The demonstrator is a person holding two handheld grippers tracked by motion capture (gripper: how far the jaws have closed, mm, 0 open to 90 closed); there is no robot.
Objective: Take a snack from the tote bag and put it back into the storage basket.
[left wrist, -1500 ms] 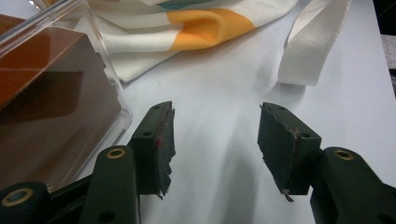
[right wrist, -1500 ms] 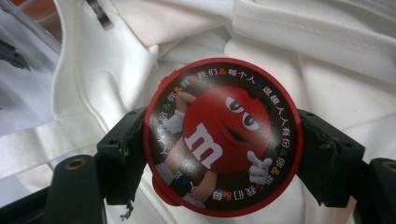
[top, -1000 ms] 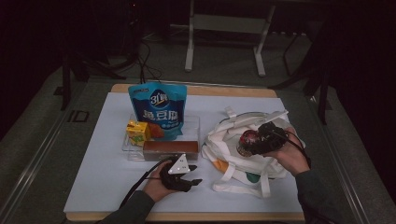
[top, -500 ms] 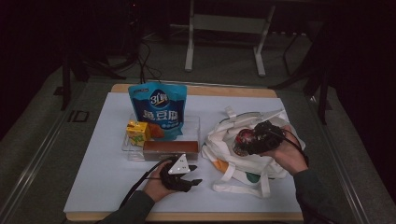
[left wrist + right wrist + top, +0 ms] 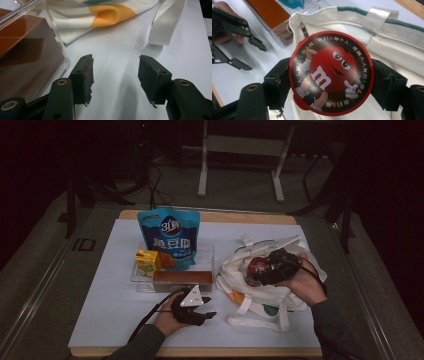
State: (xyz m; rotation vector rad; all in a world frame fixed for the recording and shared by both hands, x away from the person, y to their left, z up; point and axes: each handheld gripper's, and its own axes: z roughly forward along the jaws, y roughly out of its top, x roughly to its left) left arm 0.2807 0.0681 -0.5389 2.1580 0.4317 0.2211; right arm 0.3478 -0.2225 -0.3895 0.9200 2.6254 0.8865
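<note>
On our white-covered table [image 5: 100,320], we pinch a round red candy tin [image 5: 331,72] between the right gripper [image 5: 272,267] fingers above the cream tote bag [image 5: 260,295], likely for packing; left gripper [image 5: 200,309] fingers rest spread beside the clear tray [image 5: 137,280].

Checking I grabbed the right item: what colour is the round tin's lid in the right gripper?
Red rim, dark brown face with a red cartoon candy figure on the round tin; clearest in the right gripper view.

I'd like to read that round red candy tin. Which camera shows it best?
The right gripper view: the tin faces the camera, clamped between the right tool, its print legible. In the high view the tin is a small dark-red blob over the bag.
</note>
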